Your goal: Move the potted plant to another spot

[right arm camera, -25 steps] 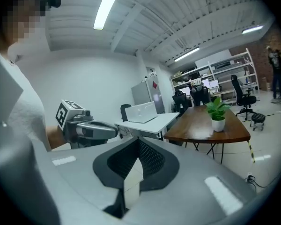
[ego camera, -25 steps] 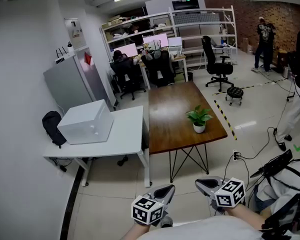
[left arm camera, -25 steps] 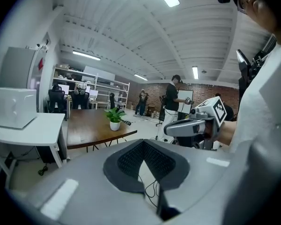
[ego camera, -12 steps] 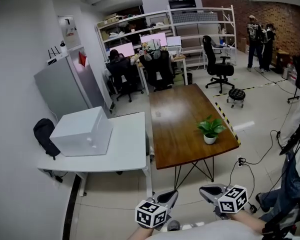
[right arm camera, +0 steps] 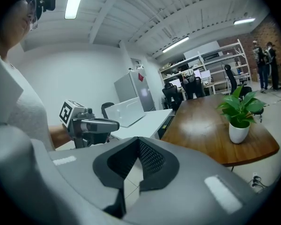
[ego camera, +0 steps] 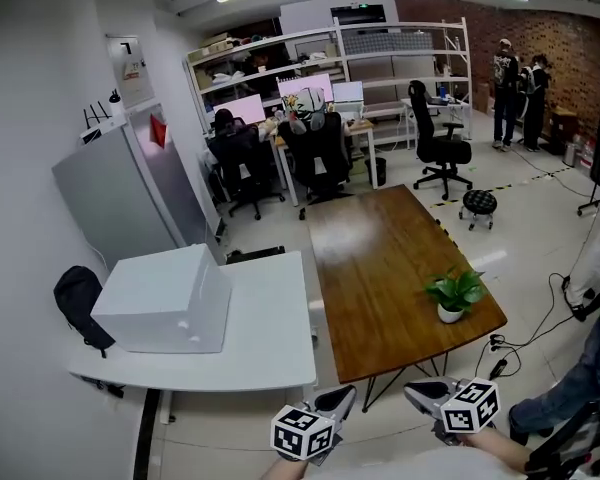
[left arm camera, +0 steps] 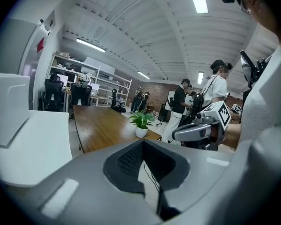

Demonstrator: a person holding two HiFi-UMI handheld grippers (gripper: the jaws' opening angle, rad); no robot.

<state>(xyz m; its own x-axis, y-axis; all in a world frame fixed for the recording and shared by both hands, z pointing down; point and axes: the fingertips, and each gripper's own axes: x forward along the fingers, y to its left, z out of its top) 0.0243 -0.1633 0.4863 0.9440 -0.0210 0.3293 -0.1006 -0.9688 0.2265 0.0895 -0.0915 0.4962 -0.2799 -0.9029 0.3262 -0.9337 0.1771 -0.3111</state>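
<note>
The potted plant (ego camera: 454,296), green leaves in a small white pot, stands near the front right corner of the brown wooden table (ego camera: 380,258). It also shows in the left gripper view (left arm camera: 141,124) and the right gripper view (right arm camera: 240,114). Both grippers hang low at the bottom of the head view, short of the table's near end and apart from the plant. My left gripper (ego camera: 330,405) is shut with nothing in it, and so is my right gripper (ego camera: 420,396). Each gripper's camera sees the other: the right gripper (left arm camera: 196,131) and the left gripper (right arm camera: 91,124).
A white table (ego camera: 265,343) adjoins the brown one on the left and carries a white box (ego camera: 165,298). A grey cabinet (ego camera: 115,193) stands behind it. Desks, office chairs (ego camera: 440,148) and shelving fill the back. People stand at the far right (ego camera: 508,88); cables lie on the floor (ego camera: 545,313).
The head view has advanced toward the tables. The plant now sits lower and further right in view. Both grippers travelled along, still shut and empty.
</note>
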